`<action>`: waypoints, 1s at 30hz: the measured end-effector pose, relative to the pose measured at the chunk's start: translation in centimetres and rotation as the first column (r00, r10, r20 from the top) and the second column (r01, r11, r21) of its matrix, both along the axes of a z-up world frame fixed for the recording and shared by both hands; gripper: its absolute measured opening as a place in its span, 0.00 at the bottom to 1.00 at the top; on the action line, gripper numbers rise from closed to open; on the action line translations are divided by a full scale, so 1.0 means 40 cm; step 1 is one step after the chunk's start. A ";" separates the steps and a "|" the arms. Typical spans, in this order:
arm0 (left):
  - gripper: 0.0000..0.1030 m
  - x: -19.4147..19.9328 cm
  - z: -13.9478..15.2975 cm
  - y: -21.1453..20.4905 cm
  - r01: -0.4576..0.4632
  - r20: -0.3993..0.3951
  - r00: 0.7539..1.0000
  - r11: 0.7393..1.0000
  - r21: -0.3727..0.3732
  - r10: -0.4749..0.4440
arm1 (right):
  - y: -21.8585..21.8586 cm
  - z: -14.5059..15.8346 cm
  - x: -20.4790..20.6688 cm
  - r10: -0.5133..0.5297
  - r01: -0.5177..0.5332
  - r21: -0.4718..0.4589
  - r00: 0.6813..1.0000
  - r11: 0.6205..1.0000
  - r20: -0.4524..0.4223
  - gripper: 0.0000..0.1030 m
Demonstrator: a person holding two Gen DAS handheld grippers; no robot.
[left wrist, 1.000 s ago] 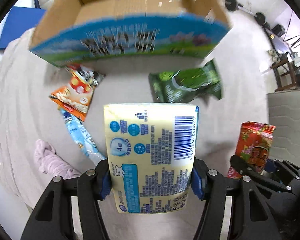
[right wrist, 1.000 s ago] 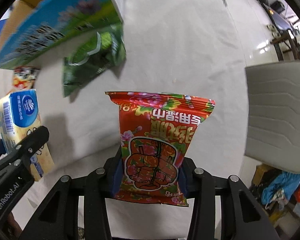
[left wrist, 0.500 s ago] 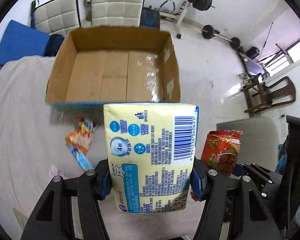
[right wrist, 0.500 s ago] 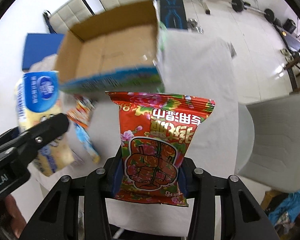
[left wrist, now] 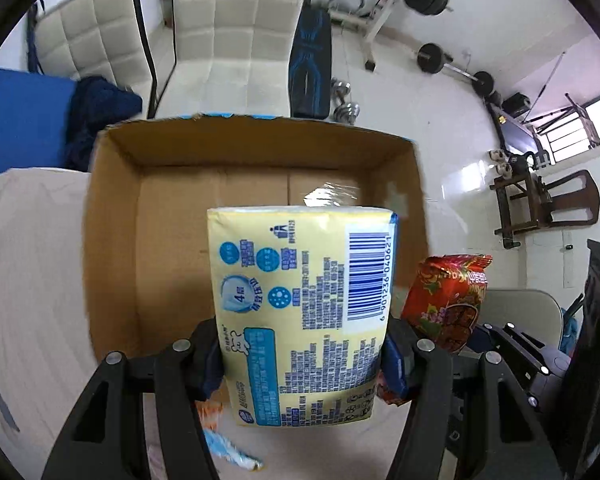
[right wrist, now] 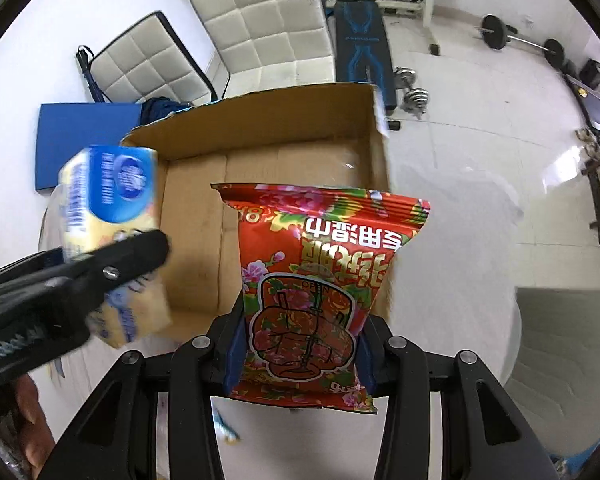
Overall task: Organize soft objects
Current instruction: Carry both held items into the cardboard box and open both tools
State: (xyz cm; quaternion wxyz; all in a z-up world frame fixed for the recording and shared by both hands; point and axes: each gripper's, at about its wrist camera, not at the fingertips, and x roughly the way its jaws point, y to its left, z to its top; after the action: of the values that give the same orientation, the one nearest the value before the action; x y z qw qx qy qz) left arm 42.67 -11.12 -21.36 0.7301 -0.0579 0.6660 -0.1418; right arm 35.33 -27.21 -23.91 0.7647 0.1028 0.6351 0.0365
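While each tool [left wrist: 302, 354] [right wrist: 298, 354] stays clamped — tissue pack [left wrist: 300, 308], red snack bag [right wrist: 320, 288] — the box [left wrist: 112, 240] looms nearer.

Yellow-and-blue tissue pack [left wrist: 300, 312], red floral snack bag [right wrist: 320, 280], brown box [left wrist: 112, 240]

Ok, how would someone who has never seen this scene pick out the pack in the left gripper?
Find the open cardboard box on the cloth-covered table. In front of it, the left gripper clamps a soft tissue pack. It is pale yellow with blue print and a barcode, unlike the red snack bag beside it.
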 end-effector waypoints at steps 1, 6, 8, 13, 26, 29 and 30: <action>0.58 0.019 -0.025 0.001 0.006 -0.022 1.000 1.000 -0.005 -0.006 | 0.008 -0.007 0.022 0.010 -0.010 -0.003 1.000 1.000 -0.008 0.45; 0.58 0.113 -0.147 0.003 0.006 -0.121 0.993 1.000 -0.028 -0.010 | 0.036 -0.119 0.145 0.024 -0.027 -0.045 0.998 0.999 -0.055 0.45; 0.58 0.135 -0.176 -0.001 0.015 -0.143 0.990 0.999 -0.036 -0.020 | 0.034 -0.159 0.178 0.031 -0.035 -0.060 0.997 0.998 -0.074 0.45; 0.58 0.173 -0.238 -0.028 0.053 -0.181 0.982 0.997 -0.047 -0.061 | 0.043 -0.244 0.248 0.050 -0.059 -0.076 0.993 0.995 -0.111 0.45; 0.78 0.161 -0.238 -0.057 0.093 -0.195 0.977 0.995 0.022 -0.087 | 0.049 -0.323 0.335 0.057 -0.069 -0.074 0.985 0.995 -0.161 0.66; 0.85 0.141 -0.210 -0.054 0.105 -0.178 0.979 0.994 0.033 -0.097 | 0.051 -0.313 0.329 0.055 -0.069 -0.085 0.987 0.994 -0.154 0.69; 0.88 0.133 -0.204 -0.049 0.105 -0.171 0.981 0.994 0.042 -0.096 | 0.051 -0.308 0.325 0.056 -0.070 -0.088 0.987 0.994 -0.153 0.71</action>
State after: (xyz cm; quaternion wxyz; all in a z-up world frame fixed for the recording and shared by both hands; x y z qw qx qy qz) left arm 48.01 -13.08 -29.51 0.6644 -0.0173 0.7307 -0.1560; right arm 48.34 -25.17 -36.22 0.7171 0.0494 0.6948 0.0231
